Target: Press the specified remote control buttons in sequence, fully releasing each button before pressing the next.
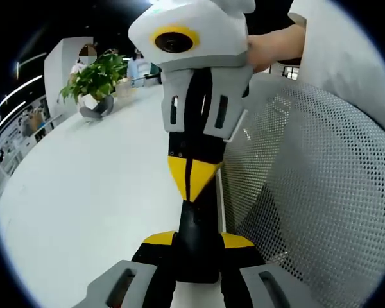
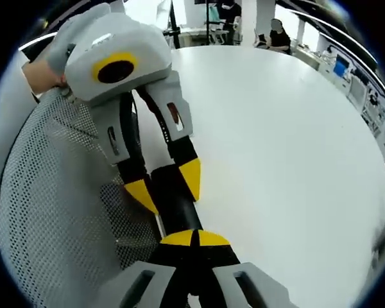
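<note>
Two broad things frame it: the white counter [image 1: 83,205] and a grey mesh chair back [image 1: 321,192] at 3 o'clock. Between them a slim black remote [image 1: 196,247], stiff, light and likely slick, is pinched endwise by both tongs. Left tongs [image 1: 191,247] clamp its near end, right tongs [image 2: 191,240] the other; gripping its long edges looks safest.

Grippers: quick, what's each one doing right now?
Left gripper: shut on the black remote.
Right gripper: shut, holding nothing, tips at the remote's end.
</note>
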Tool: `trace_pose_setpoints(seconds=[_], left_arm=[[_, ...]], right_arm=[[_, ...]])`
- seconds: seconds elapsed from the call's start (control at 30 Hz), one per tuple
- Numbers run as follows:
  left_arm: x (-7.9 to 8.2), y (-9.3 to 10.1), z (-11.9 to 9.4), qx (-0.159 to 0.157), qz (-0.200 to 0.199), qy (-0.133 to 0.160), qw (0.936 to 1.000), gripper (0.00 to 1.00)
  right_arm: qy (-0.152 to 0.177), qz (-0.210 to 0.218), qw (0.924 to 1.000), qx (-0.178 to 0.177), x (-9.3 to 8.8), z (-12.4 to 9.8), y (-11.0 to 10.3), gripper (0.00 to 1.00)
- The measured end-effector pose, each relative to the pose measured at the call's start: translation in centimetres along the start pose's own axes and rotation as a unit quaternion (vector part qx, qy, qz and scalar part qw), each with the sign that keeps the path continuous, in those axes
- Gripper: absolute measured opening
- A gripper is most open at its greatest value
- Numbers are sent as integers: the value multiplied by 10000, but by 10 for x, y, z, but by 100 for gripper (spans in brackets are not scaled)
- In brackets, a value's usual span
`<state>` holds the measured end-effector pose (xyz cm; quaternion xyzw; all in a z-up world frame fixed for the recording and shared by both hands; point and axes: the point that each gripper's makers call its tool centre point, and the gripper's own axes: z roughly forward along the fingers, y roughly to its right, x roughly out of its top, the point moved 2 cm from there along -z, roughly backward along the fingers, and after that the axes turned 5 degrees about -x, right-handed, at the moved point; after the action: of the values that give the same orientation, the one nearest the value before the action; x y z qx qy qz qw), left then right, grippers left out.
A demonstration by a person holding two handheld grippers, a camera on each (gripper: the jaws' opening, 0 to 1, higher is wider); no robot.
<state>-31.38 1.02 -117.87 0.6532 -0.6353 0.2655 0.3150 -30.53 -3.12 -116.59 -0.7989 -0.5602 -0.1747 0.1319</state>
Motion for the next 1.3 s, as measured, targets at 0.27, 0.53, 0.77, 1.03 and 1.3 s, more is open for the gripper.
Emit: trace_pose_setpoints(seconds=[0.27,0.53,0.77,1.03,1.3], left_arm=[[1,-1,0,9,21,2,10000,24],[1,0,0,-14,18,5,10000,24],[1,2,-2,-22,38,4,10000,24],[0,3,-3,-37,13,12,10000,24],[-1,3,-2,-42,19,-7,10000,24]], right_arm=[[-52,325,9994,-51,2,6,7,0],[190,240,9995,59,-2,0,4,0],[382,217,9988,193,2,-3,-12,0],[197,-1399,9898,199,2,0,-17,0],[131,-1582,9873,-13,5,2,-17,0]])
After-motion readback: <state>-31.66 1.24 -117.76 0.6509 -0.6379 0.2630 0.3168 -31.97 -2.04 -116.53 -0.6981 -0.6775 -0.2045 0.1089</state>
